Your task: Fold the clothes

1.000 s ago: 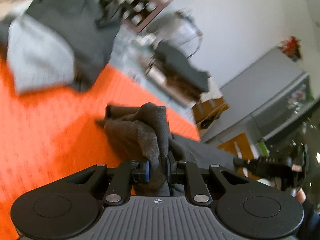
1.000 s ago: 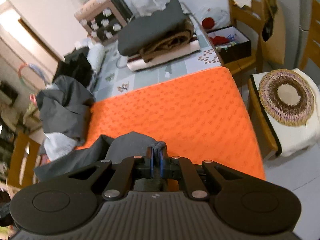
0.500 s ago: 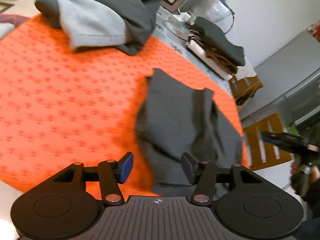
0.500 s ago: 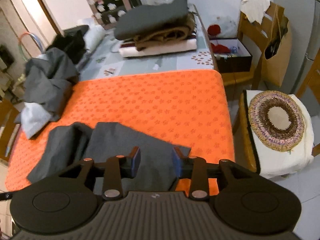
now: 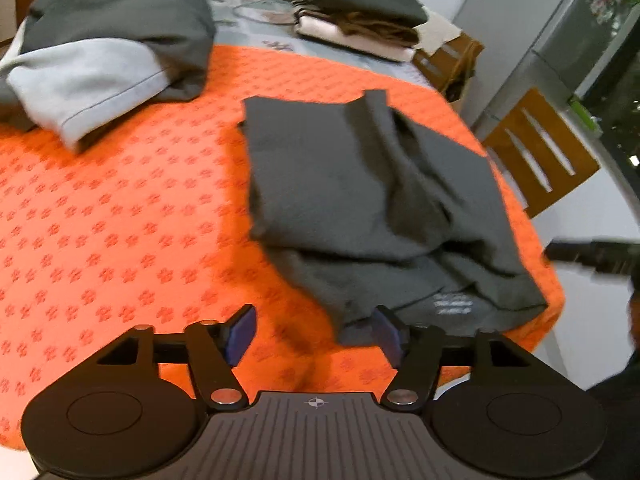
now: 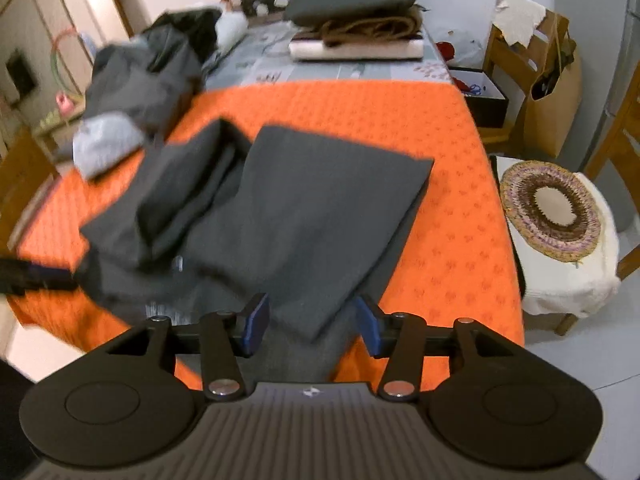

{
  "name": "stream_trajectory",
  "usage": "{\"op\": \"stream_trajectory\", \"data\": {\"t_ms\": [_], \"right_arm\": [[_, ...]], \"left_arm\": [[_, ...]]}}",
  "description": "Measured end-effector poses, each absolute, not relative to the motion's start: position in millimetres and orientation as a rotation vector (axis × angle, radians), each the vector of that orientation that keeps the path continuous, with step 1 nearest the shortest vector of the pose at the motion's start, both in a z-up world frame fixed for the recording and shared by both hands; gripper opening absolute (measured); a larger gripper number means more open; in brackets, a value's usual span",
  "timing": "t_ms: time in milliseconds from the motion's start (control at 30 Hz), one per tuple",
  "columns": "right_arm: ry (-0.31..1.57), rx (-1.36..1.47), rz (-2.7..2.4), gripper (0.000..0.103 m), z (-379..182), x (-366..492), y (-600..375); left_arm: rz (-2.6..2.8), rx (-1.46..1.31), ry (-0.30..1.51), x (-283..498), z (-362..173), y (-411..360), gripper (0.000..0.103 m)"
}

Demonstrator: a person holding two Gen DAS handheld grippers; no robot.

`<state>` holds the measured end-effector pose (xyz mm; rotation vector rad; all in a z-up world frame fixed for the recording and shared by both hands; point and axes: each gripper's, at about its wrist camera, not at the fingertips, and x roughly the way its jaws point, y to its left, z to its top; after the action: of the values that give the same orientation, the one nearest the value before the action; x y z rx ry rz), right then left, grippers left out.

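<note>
Two blue-padded fingers of the left gripper [image 5: 316, 336] stand well apart, having just been opening, and grip nothing; bare orange patterned cloth [image 5: 100, 220] shows between them. Just ahead and toward its right finger lies the dark grey garment [image 5: 360, 192], loosely folded in layers on that cloth, its near hem with a small white print beside the right pad. Farther ahead to the left sits a heap of grey and pale grey clothes [image 5: 100, 52]; far ahead, a folded stack of dark, brown and cream textiles [image 5: 356, 20].

From the right wrist, the right gripper [image 6: 312, 326] has also just been opening and stands about half spread, its pads clear of the fabric; a folded corner of the dark grey garment [image 6: 280, 216] lies between the fingers, unpinched. Beyond its right finger, a round woven mat [image 6: 552, 208] rests on a white-covered seat.
</note>
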<state>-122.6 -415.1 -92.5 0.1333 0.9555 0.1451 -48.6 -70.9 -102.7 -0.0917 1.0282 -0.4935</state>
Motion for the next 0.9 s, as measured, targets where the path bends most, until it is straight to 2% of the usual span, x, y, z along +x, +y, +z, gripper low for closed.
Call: {"op": "stream_trajectory", "data": {"t_ms": [167,200,233,300,333,367,567,700,767,833,900], "right_arm": [[0.998,0.021,0.088,0.055,-114,-147,-388],[1.006,0.010,0.066,0.051,-118,-149,-386],[1.019,0.009,0.050,0.045,-122,-149,-385],[1.055,0.030,0.030,0.006,-131,-147,-386],[1.060,0.041,0.021,0.005,-132,-147,-386],[1.054,0.053,0.013,0.005,-130,-148,-386],[1.001,0.081,-0.006,0.004,-96,-157,-397],[1.091,0.087,0.016,0.005,-119,-152,-402],[1.125,0.064,0.030,0.006,-124,-151,-401],[1.093,0.063,0.061,0.009,-111,-152,-402],[1.042,0.073,0.102,0.025,-91,-152,-406]], "left_arm": [[-0.413,0.028,1.033,-44,-110,-87,0.071],[-0.391,0.057,1.039,-43,-113,-90,0.070],[-0.369,0.087,1.044,-43,-116,-93,0.066],[-0.364,0.121,1.050,-44,-119,-96,0.039],[-0.371,0.127,1.050,-45,-118,-95,0.016],[-0.378,0.133,1.049,-46,-117,-95,0.010],[-0.413,0.163,1.025,-56,-91,-91,0.009],[-0.402,0.194,1.158,-55,-119,-94,0.009],[-0.400,0.148,1.156,-57,-118,-86,0.010],[-0.401,0.079,1.125,-57,-107,-75,0.015],[-0.388,-0.004,1.077,-54,-93,-61,0.025]]}}
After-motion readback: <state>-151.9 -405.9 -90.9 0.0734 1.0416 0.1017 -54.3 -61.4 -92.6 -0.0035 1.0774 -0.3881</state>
